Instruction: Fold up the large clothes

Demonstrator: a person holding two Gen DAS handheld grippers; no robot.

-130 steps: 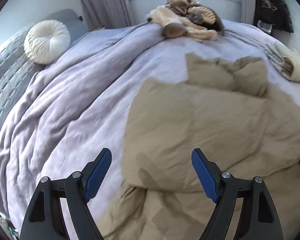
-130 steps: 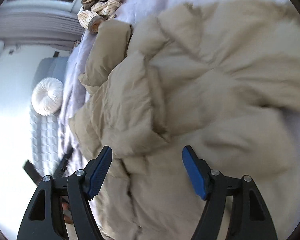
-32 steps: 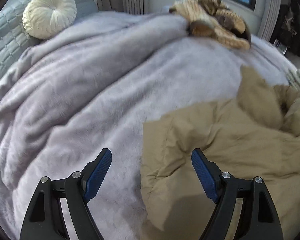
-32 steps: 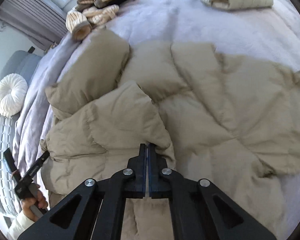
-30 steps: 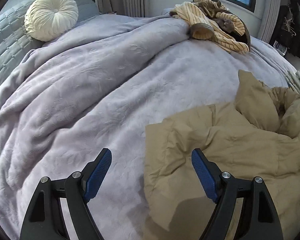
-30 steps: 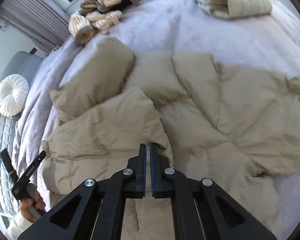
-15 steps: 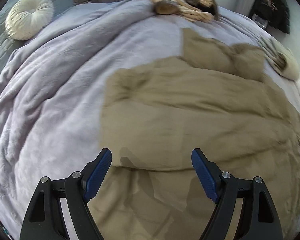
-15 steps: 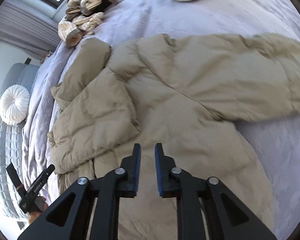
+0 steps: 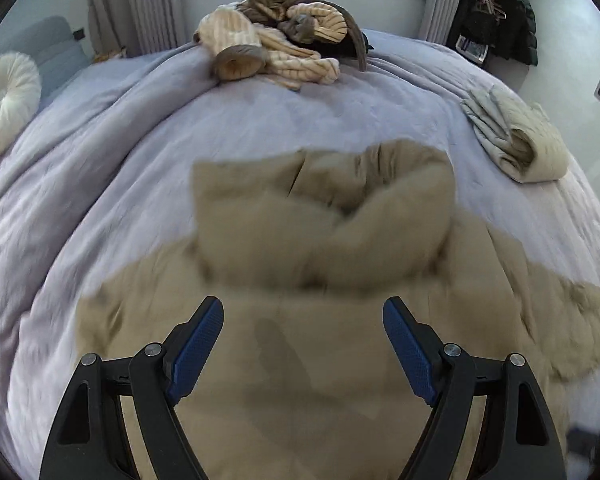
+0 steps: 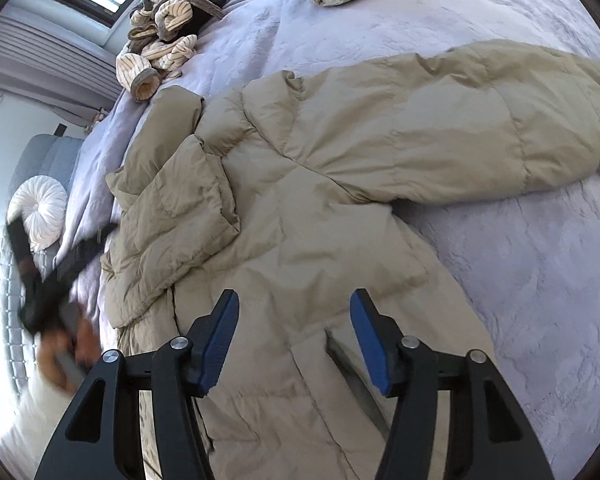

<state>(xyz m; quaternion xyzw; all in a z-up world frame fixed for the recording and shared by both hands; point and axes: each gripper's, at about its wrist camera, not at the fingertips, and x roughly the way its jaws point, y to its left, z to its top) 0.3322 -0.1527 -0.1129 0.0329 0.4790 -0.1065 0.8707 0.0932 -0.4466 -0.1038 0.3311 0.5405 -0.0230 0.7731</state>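
Left wrist view: my left gripper [image 9: 303, 344] gapes empty over the puffy beige quilted down jacket [image 9: 320, 320] spread on the lilac bedspread [image 9: 260, 120].

Right wrist view: my right gripper [image 10: 294, 340], jaws just opening, holds nothing; one sleeve [image 10: 440, 128] lies spread at one o'clock. I judge that folding it inward comes next.

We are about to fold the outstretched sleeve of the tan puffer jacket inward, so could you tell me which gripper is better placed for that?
Probably the right gripper: open, nothing between its pads, with the sleeve spread before it. The left gripper hangs over the jacket's middle.
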